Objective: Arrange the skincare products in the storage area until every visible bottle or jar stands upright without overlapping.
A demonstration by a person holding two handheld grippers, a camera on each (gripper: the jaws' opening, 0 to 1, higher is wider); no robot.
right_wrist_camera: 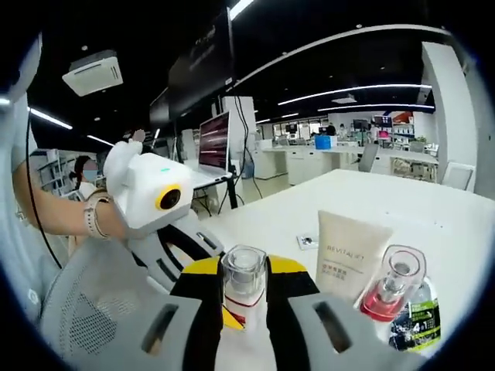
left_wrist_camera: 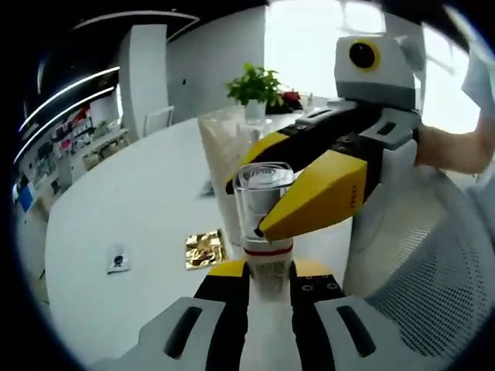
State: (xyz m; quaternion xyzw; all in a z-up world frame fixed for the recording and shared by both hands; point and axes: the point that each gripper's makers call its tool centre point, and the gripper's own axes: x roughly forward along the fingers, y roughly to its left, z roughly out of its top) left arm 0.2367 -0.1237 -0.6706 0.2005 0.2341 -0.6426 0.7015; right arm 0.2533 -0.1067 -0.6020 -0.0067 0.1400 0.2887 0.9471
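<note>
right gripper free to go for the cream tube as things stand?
Probably not yet. The right gripper is shut on the clear-capped bottle, which the left gripper also clamps. The cream tube stands unblocked just beside it.

- Clear-capped bottle (right_wrist_camera: 244,284): you see it upright, with a transparent cap, a red band and a white body.
- Cream tube (right_wrist_camera: 349,255): it stands on its end on the white table, beige, printed "REVITALIFT".
- Red-collared bottle (right_wrist_camera: 393,292): it stands just beside the tube, clear cap over a red neck, dark label below.
</note>
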